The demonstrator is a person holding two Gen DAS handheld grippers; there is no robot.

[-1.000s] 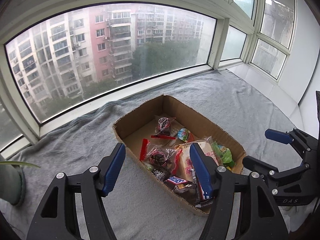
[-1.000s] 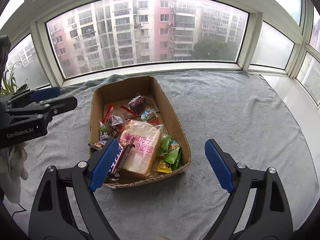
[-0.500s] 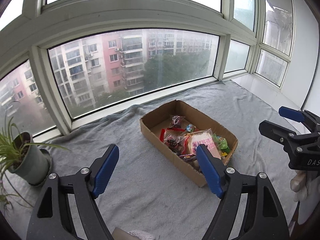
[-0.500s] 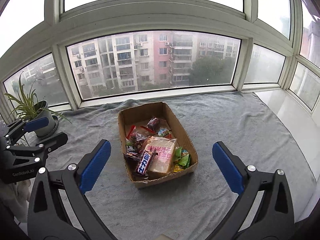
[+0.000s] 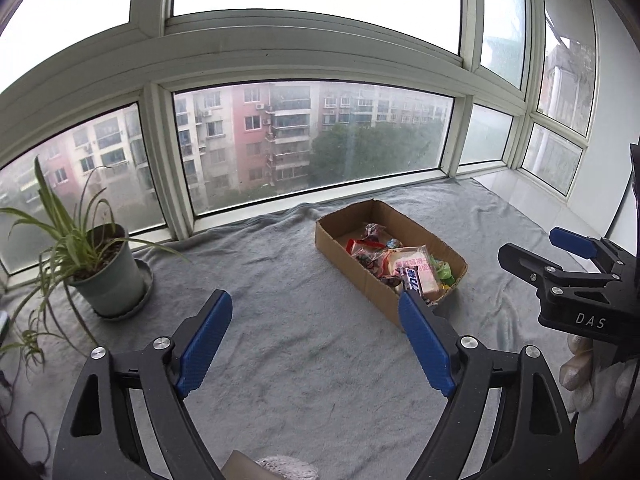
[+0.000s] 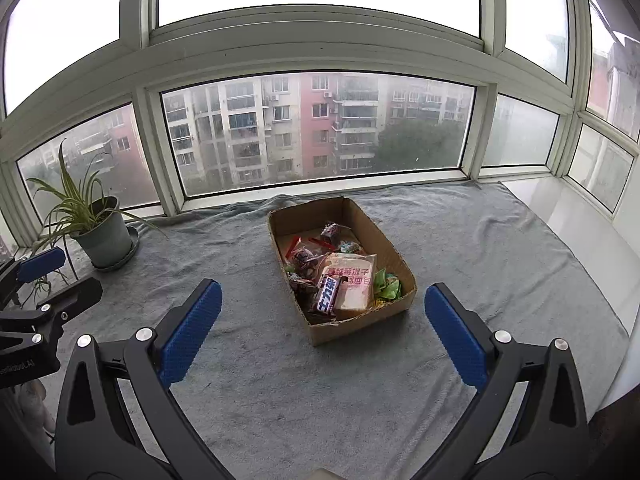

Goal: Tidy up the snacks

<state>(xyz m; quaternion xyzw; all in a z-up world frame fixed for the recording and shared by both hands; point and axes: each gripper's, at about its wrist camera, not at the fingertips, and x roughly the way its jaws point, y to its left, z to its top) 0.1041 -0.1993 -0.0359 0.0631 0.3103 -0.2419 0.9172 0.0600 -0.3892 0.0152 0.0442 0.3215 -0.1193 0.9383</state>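
Note:
A shallow cardboard box [image 6: 394,250] sits on the grey blanket, holding several snacks: a pink bread pack [image 6: 354,280], a blue Snickers bar [image 6: 328,294], green candy packs [image 6: 388,284] and small red-wrapped sweets [image 6: 302,258]. The box also shows in the left wrist view [image 5: 360,276]. My left gripper [image 5: 316,334] is open and empty, well back from the box on its left. My right gripper [image 6: 320,326] is open and empty, held back in front of the box's near end. The right gripper also shows at the right of the left wrist view [image 5: 548,254].
A potted spider plant [image 5: 106,276] on a saucer stands at the left by the window; it also shows in the right wrist view [image 6: 102,232]. The grey blanket [image 6: 480,264] covers the sill. A bare white ledge [image 6: 580,224] runs along the right. Window frames close the back.
Both grippers have pulled back and up from the box, so it looks smaller and farther. Both stayed open and empty. The plant came into view.

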